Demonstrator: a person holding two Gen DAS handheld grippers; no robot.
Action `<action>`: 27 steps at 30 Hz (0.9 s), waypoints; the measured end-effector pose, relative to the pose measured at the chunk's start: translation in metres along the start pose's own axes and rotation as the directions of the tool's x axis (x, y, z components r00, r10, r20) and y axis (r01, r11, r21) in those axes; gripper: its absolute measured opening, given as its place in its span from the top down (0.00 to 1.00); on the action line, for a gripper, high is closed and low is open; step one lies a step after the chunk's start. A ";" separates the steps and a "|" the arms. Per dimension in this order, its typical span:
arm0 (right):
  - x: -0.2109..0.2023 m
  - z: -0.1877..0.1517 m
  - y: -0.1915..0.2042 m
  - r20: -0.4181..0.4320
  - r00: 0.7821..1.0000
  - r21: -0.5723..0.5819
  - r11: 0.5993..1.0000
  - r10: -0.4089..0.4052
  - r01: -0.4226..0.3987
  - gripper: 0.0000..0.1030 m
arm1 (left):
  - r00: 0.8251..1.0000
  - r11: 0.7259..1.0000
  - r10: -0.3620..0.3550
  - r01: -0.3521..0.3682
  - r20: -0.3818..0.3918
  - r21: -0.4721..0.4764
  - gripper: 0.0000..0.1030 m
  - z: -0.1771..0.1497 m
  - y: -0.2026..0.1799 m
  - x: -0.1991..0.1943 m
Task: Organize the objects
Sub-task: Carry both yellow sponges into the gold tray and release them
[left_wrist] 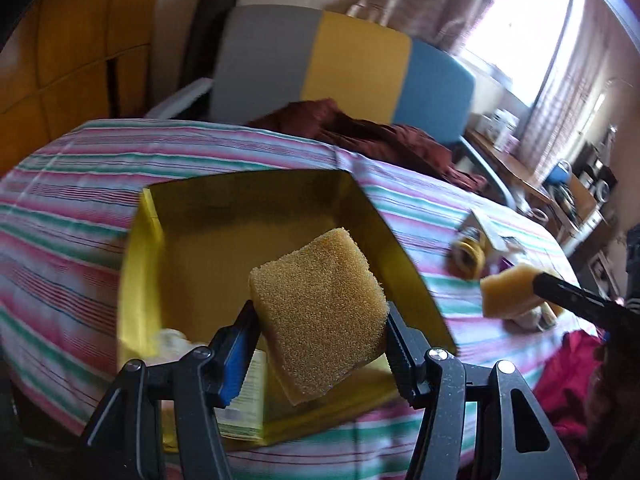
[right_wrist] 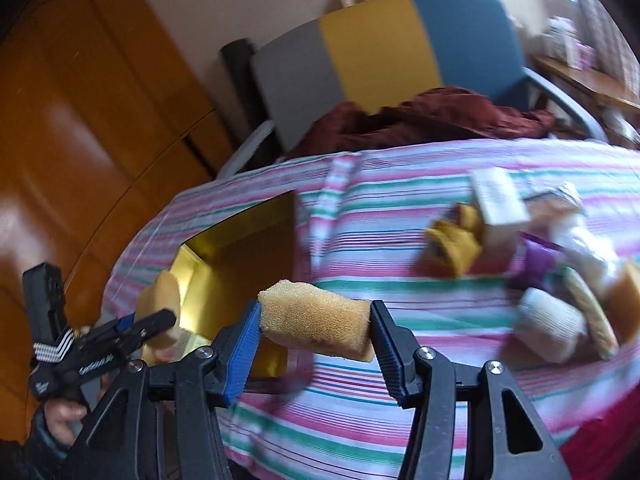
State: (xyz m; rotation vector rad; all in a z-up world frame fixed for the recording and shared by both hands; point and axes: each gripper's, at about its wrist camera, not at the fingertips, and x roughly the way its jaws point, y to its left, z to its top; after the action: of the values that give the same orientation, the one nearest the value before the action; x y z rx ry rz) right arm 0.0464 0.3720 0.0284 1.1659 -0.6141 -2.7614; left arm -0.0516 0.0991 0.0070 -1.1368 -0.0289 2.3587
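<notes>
My left gripper (left_wrist: 320,320) is shut on a yellow sponge (left_wrist: 320,312) and holds it over the open gold-lined box (left_wrist: 256,204) on the striped cloth. My right gripper (right_wrist: 314,326) is shut on a second yellow sponge (right_wrist: 316,326) above the cloth, right of the box (right_wrist: 248,232). The right gripper with its sponge (left_wrist: 508,292) shows at the right of the left wrist view. The left gripper with its sponge (right_wrist: 160,308) shows at the box's near left corner in the right wrist view.
A pile of loose items lies on the cloth at the right: a white carton (right_wrist: 500,200), a yellow glove-like thing (right_wrist: 456,240), a white roll (right_wrist: 548,328). The box holds a green-white packet (left_wrist: 246,396). A dark red garment (right_wrist: 424,120) lies on the chair behind.
</notes>
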 end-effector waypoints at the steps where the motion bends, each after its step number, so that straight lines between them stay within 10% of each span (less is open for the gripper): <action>1: 0.004 0.001 0.008 -0.008 1.000 -0.016 1.000 0.012 -0.012 0.47 | 1.000 1.000 0.010 -0.010 0.004 -0.010 0.42 0.003 0.008 0.000; 16: 0.109 0.034 0.091 -0.184 0.983 -0.193 0.980 0.017 -0.053 0.47 | 0.987 0.987 0.157 -0.157 0.018 -0.028 0.36 0.067 0.075 0.047; 22: 0.138 0.072 0.103 -0.106 0.994 -0.204 0.979 -0.037 0.014 0.21 | 0.981 0.976 0.194 -0.189 0.033 -0.103 0.12 0.080 0.096 0.053; 27: 0.143 0.072 0.087 -0.104 0.993 -0.149 0.988 -0.047 0.031 0.20 | 0.982 0.974 0.188 -0.185 0.013 -0.134 0.10 0.055 0.100 0.044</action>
State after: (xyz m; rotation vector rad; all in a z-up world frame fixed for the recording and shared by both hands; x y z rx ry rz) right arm -0.1121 0.2834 0.0117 1.2950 -0.3736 -2.7003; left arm -0.1586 0.0440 -0.0126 -1.2183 -0.0922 2.5706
